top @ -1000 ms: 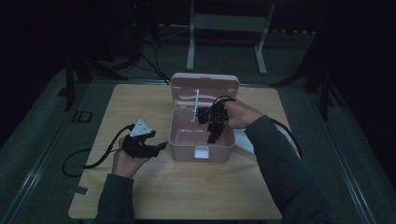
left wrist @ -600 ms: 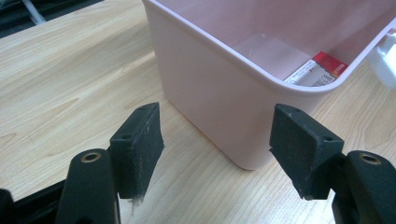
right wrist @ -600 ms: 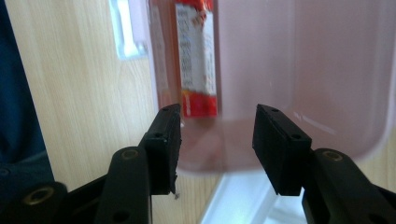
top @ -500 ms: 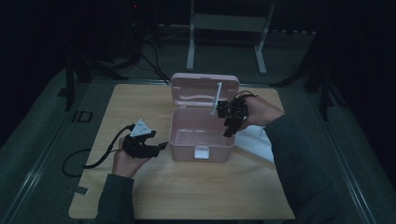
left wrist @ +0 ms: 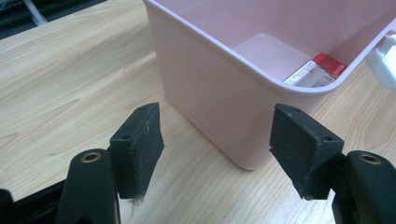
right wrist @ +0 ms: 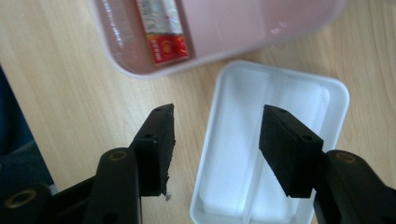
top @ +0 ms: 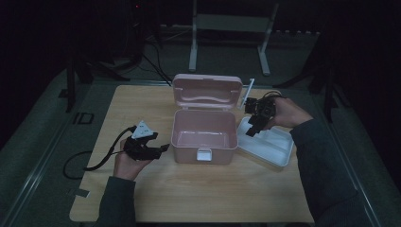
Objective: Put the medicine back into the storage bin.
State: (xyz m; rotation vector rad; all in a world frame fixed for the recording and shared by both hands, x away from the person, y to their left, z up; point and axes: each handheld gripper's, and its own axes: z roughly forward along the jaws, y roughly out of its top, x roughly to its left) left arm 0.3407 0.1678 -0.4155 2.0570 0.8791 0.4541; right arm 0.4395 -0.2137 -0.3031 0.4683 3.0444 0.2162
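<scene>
An open pink box (top: 204, 142) stands mid-table with its lid (top: 206, 92) raised behind it. A red and white packet (right wrist: 161, 28) lies on its floor, also seen over the rim as the packet (left wrist: 320, 72). My left gripper (top: 163, 147) rests on the table left of the box, jaws open and aimed at the box's near corner (left wrist: 205, 88); nothing is between them. My right gripper (top: 252, 127) hovers over the near end of a white tray (top: 272, 146) right of the box. Its jaws have just been opening and hold nothing, as the right gripper (right wrist: 217, 140) view shows.
The white tray (right wrist: 299, 93) has two shallow compartments. The box's white latch (top: 204, 154) hangs on its front wall. A thin white stick (top: 247, 92) leans by the lid's right end. Bare wood lies in front of the box; dark floor and metal stands surround the table.
My right gripper has left the inside of the pink box and moved right, to above the white tray. The left gripper has stayed put.
</scene>
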